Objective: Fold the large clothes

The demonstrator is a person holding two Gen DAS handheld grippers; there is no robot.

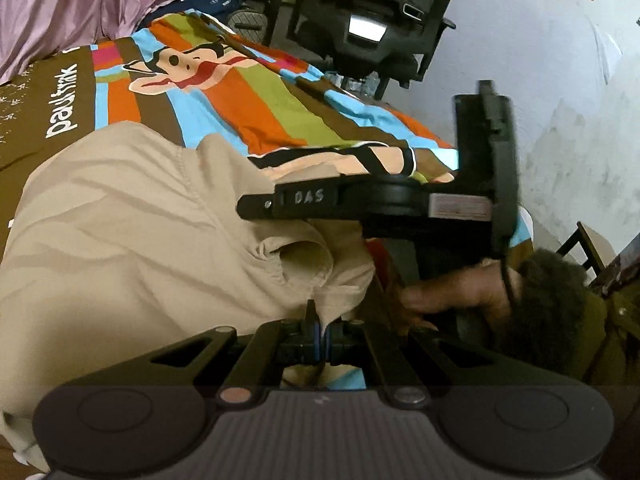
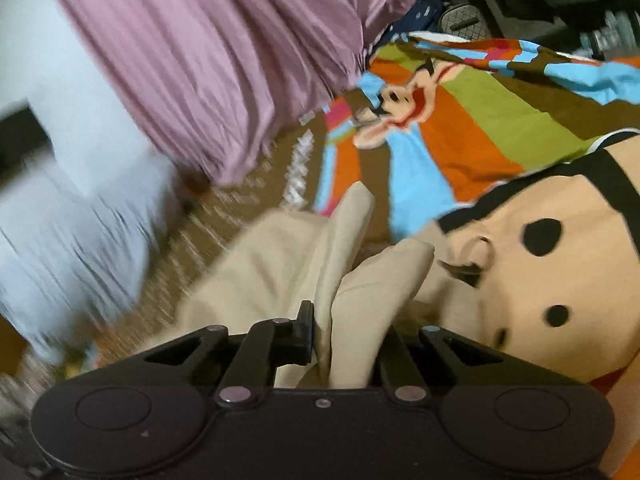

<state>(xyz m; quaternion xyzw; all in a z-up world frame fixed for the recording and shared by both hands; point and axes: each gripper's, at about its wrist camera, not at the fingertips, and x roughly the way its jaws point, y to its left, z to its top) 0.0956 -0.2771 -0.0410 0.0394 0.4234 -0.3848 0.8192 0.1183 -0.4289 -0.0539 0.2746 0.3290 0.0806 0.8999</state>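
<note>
Garment [image 1: 132, 232], beige, bunched, axis unclear; left gripper [image 1: 322, 336] and right gripper [image 2: 344, 340] pinch it.

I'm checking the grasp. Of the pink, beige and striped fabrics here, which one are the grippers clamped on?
The beige garment: both the left gripper and right gripper pinch its folds. The striped cartoon bedsheet lies beneath; the pink cloth sits untouched behind.

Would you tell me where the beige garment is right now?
The beige garment lies on the striped cartoon bedspread, its near edge bunched at both claws.
</note>
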